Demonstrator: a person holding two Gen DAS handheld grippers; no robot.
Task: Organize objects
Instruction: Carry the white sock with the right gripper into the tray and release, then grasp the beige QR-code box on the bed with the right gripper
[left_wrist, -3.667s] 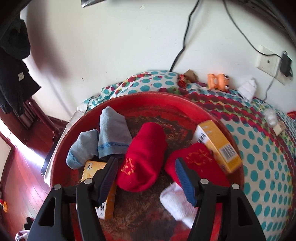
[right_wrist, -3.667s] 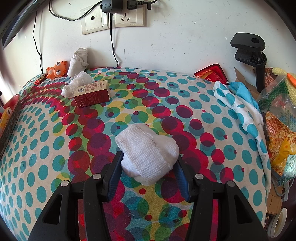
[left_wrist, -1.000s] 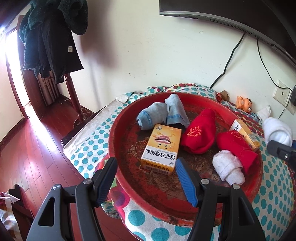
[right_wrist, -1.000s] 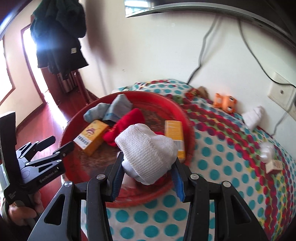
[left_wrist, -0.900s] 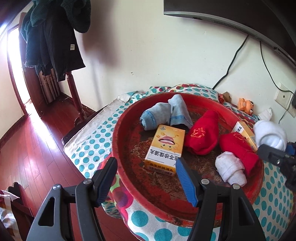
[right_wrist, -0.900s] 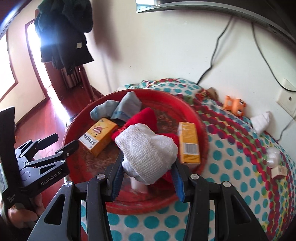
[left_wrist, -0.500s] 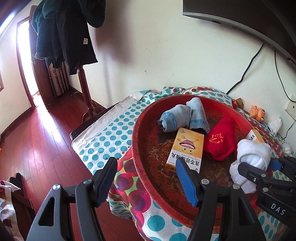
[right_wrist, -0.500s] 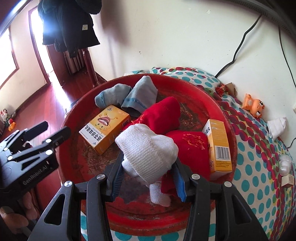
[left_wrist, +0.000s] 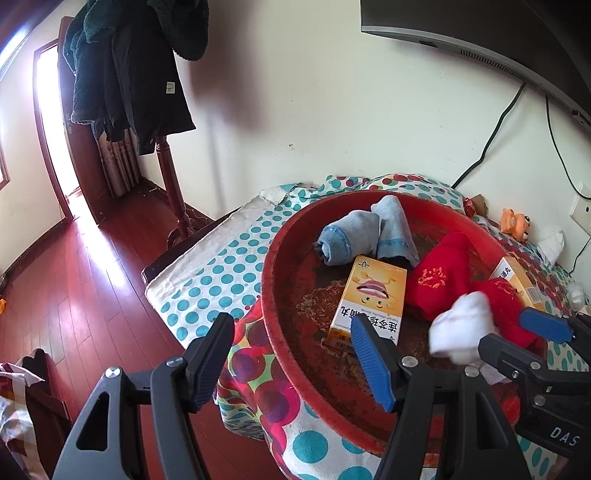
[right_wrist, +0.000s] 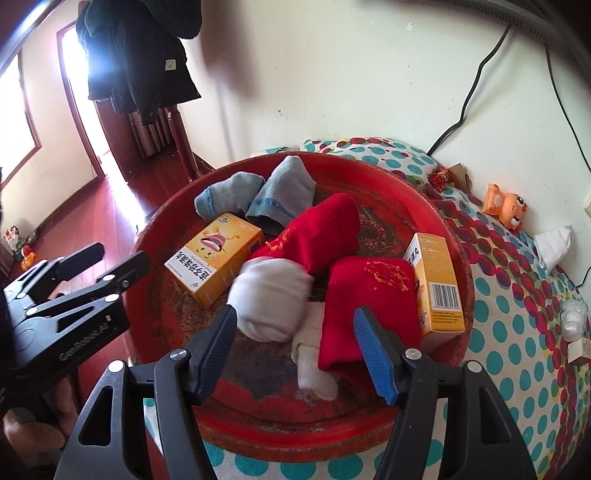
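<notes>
Risked the freed white sock roll (right_wrist: 271, 299), dropped from just-opening right gripper (right_wrist: 295, 343) jaws, bouncing over the red basin (right_wrist: 369, 439) near edge; left gripper (left_wrist: 291, 354) gaped empty.

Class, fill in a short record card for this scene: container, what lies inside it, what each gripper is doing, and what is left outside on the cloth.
container: red basin
inside: two grey socks, two red socks, two yellow boxes, white sock
right gripper: jaws just opened, white sock roll released, blurred
left gripper: open, empty
outside: orange toy, white bundle
</notes>
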